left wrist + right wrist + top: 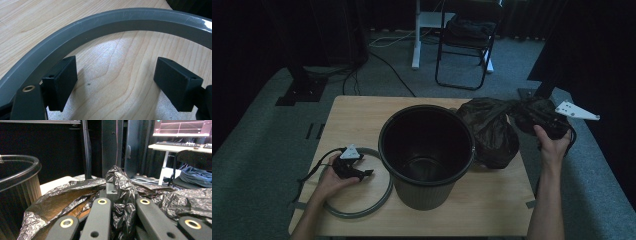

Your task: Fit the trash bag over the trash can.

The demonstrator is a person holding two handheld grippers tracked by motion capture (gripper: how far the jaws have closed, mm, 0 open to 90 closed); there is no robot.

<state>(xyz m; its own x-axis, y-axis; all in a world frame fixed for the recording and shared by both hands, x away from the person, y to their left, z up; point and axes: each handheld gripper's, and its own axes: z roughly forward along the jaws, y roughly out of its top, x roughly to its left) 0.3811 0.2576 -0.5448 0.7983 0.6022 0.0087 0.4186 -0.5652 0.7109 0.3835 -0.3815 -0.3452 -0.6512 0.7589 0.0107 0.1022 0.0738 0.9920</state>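
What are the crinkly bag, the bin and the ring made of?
Bag: thin black plastic film, probably; it crinkles and shines. Bin: likely hard dark plastic, ribbed outside, glossy rim. Ring: looks like smooth grey plastic, faintly scuffed. Table: pale wood grain, maybe laminate.

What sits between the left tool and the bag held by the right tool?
The black bin, upright and open-topped, stands between the left tool and the black bag, as the high view shows. The grey ring lies flat around the left tool's side.

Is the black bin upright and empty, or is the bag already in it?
Upright and empty: the bin stands on its base, bare bottom visible through the open mouth. The bag sits beside it, pinched in the right gripper.
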